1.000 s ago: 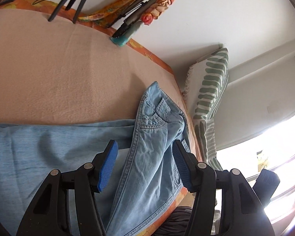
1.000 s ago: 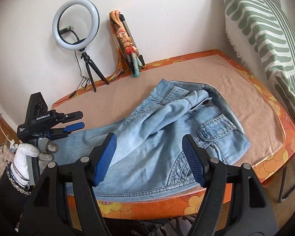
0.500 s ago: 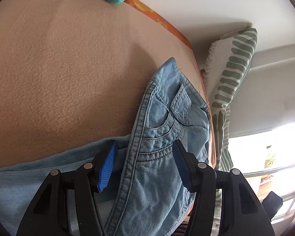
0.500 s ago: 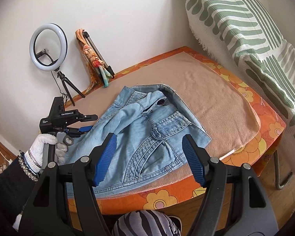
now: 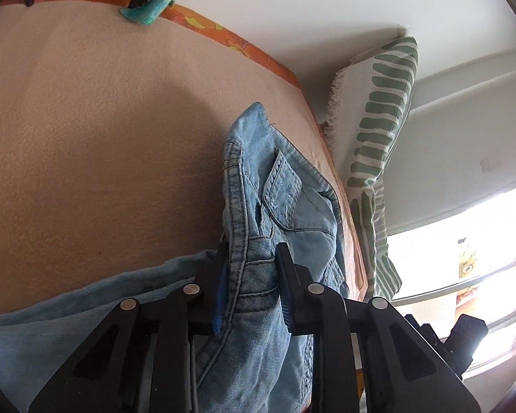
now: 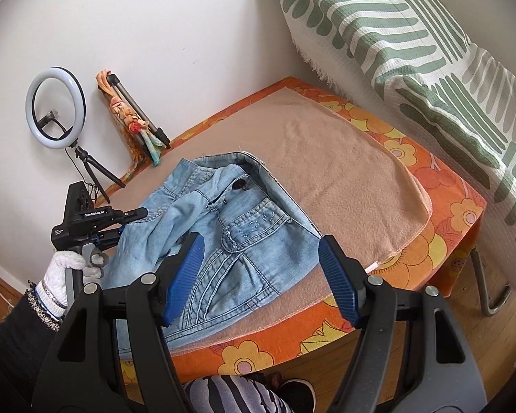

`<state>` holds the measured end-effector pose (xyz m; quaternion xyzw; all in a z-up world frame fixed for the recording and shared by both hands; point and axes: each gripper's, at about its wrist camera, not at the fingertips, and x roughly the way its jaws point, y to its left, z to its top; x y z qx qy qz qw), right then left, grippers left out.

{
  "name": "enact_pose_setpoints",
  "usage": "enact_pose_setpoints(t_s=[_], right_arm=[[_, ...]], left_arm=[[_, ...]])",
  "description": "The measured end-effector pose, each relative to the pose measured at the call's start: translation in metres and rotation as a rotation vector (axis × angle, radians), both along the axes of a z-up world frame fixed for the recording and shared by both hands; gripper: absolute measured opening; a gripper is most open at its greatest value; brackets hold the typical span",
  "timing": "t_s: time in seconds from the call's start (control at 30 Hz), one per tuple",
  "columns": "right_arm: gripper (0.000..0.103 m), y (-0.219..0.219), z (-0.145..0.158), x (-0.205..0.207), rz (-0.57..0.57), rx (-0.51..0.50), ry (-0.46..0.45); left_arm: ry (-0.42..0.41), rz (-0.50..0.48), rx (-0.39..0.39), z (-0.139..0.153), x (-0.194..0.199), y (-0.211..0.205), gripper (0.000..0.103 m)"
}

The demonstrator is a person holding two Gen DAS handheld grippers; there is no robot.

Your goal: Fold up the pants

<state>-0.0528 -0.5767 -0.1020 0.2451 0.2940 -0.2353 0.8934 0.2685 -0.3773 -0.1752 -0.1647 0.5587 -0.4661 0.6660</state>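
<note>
My left gripper point(image 5: 249, 284) has just been closing and its jaws now pinch a fold of the jeans point(image 5: 285, 206). My right gripper point(image 6: 263, 280) hangs with its jaws apart above them, gripping nothing. The jeans lie bunched on the tan blanket point(image 6: 344, 179), a ring light point(image 6: 55, 104) beyond.

A bench against a white wall, with clutter along its far edge

A tan blanket point(image 6: 344, 172) covered the bench point(image 6: 457, 206), whose orange flowered cloth showed at the edges. At the far left a lit ring light point(image 6: 55, 108) stood on a small tripod, and beside it a folded tripod point(image 6: 137, 110) wrapped in patterned fabric leaned on the wall. A green-striped white cushion point(image 6: 412, 44) rose at the right.
</note>
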Motion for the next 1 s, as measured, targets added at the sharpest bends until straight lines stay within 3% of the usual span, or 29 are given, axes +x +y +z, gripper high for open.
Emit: enact_pose_setpoints(t_s=[0.37, 0.67, 0.83, 1.0], right_arm=[[0.072, -0.027, -0.003, 0.023, 0.044, 0.113, -0.057], [0.072, -0.071, -0.019, 0.025, 0.074, 0.382, -0.204], [0.072, -0.091, -0.040, 0.036, 0.180, 0.549, -0.212], [0.072, -0.113, -0.066, 0.051, 0.229, 0.652, -0.203]], left_arm=[[-0.158, -0.260, -0.082, 0.043, -0.091, -0.023, 0.017], [-0.267, -0.442, 0.021, 0.025, -0.150, -0.047, 0.017], [-0.233, -0.490, 0.047, 0.010, -0.154, -0.052, 0.018], [-0.195, -0.507, 0.065, 0.015, -0.155, -0.050, 0.021]])
